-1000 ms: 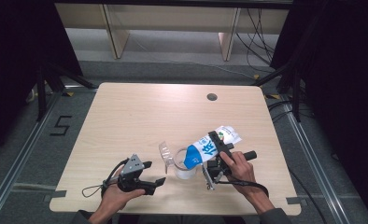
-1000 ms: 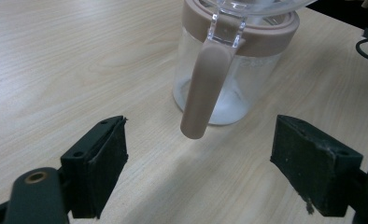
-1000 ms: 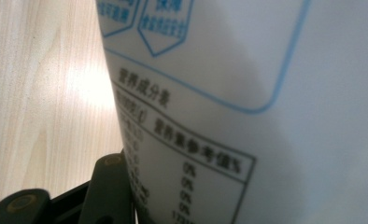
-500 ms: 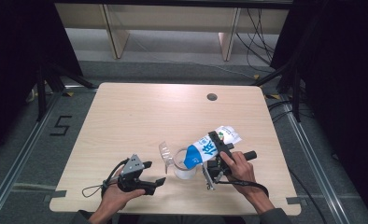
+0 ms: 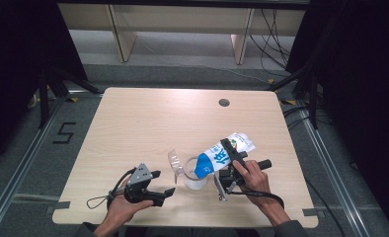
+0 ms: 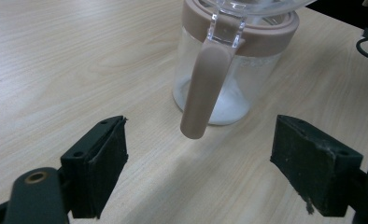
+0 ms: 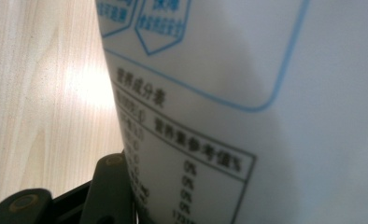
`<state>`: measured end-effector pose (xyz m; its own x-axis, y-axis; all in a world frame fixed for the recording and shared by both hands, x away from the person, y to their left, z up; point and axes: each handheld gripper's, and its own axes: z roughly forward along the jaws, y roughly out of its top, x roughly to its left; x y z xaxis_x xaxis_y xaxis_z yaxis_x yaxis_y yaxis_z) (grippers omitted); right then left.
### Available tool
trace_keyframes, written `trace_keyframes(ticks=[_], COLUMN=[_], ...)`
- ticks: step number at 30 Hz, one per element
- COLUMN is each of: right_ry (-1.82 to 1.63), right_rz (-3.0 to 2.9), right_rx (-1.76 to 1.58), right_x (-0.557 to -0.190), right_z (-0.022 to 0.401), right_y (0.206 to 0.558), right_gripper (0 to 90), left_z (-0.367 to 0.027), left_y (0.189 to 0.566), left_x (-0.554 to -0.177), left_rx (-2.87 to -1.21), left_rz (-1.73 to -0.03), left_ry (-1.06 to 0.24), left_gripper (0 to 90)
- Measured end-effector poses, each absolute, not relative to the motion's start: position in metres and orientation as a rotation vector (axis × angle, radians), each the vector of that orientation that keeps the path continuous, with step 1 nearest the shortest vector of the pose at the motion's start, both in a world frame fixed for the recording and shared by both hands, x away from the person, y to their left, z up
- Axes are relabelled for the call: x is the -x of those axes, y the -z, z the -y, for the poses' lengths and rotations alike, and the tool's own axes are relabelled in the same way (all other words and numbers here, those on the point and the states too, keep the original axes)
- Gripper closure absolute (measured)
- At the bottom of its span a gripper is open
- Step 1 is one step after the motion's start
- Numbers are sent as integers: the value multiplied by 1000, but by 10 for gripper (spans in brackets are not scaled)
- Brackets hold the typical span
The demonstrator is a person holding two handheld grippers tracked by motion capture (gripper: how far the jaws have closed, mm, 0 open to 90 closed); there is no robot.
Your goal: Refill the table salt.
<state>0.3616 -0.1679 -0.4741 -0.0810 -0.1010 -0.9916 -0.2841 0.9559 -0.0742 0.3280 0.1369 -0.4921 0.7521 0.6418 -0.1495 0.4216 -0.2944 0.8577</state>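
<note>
We hold the white and blue bag (image 5: 221, 157) in the right gripper (image 5: 230, 159), jaws clamped on its sides about halfway closed, and we have it tipped so its lower blue end points down into the glass jar (image 5: 195, 174). The jar stands on the bench (image 5: 148, 123) near its front edge, between our two hands, with its clear hinged lid (image 5: 175, 161) flipped open to the left. In the left gripper view we see the jar's pinkish rim band (image 6: 266, 37) and its handle (image 6: 205, 88) hanging down the near side, and a white layer already lying in the bottom of the jar.

The left gripper (image 5: 155, 185) rests low on the bench just beside the jar, jaws wide and around nothing; the handle sits ahead of the gap between them, not in it.

As we judge it, the main risk is the jar itself. Nothing steadies it, so if the bag's mouth presses on the rim or we tilt further, the jar could slide or tip toward the front edge. The bag is soft, and a grip on its middle may let it fold or slip, sending the contents past the rim onto the bench. The open lid stands close to the bag and could be knocked, swinging shut into the stream.
</note>
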Motion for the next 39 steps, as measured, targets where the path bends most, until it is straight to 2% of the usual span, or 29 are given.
trace_keyframes(ticks=[39], right_ry=[-121], right_rz=[-1656], right_rx=[306], right_x=[-360], right_z=[167], right_y=[471], right_gripper=[522], left_z=[-137], left_y=[492], left_x=[-328], left_rx=[-1935], left_rz=[-809], left_ry=[-273], left_gripper=[177])
